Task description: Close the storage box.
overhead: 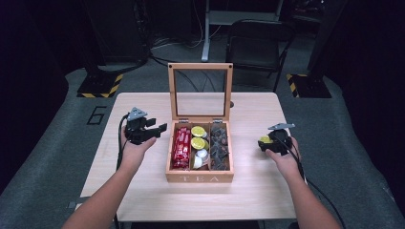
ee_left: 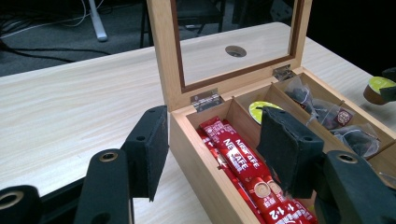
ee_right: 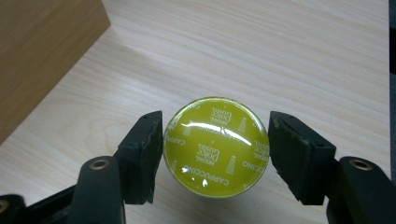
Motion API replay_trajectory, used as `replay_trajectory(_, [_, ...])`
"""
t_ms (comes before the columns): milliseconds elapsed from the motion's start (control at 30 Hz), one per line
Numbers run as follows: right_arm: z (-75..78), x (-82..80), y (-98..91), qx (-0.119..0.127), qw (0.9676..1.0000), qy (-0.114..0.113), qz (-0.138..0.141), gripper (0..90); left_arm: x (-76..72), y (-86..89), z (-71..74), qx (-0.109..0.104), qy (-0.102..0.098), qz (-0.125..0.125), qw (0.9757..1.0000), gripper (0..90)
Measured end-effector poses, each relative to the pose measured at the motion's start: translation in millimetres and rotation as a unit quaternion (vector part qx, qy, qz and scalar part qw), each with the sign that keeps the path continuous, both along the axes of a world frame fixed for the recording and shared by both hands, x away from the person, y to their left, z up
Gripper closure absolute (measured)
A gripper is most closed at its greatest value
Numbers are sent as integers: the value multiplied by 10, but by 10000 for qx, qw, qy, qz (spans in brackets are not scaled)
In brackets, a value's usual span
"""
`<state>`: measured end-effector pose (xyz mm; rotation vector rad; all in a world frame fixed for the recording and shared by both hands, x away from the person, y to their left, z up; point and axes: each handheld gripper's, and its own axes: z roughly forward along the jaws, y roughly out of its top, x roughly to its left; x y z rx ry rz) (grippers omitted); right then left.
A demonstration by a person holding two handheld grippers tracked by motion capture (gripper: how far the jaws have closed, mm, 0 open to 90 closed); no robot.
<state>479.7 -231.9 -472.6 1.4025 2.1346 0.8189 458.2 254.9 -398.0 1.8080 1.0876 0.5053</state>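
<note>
**Capsule held over open table, right of the tea box**

Here, the left gripper (overhead: 152,132) hovers with jaws apart and empty beside the wooden tea box (overhead: 199,178), likely waiting by the sachet compartment. The raised lid (overhead: 200,92) keeps all three compartments reachable from above. Further right, the right gripper (ee_right: 215,148) clasps the yellow capsule (ee_right: 215,147) by its rim, low over bare table (overhead: 253,191), well inside the edge, apparently for setting down.
</note>
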Motion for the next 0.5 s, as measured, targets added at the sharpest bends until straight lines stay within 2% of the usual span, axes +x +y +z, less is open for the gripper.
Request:
replay_trajectory(133, [-44,4,-45,-19,9999,-10,-163,365,2,-1,-5,0,9,8,10000,428])
replay_trajectory(333, [-104,6,-112,-36,9997,77,-230,365,0,-8,-13,-1,7,13,10000,428])
replay_trajectory(500, [-138,-2,-145,84,9993,143,-321,365,1,-11,-20,-6,26,14,10000,428])
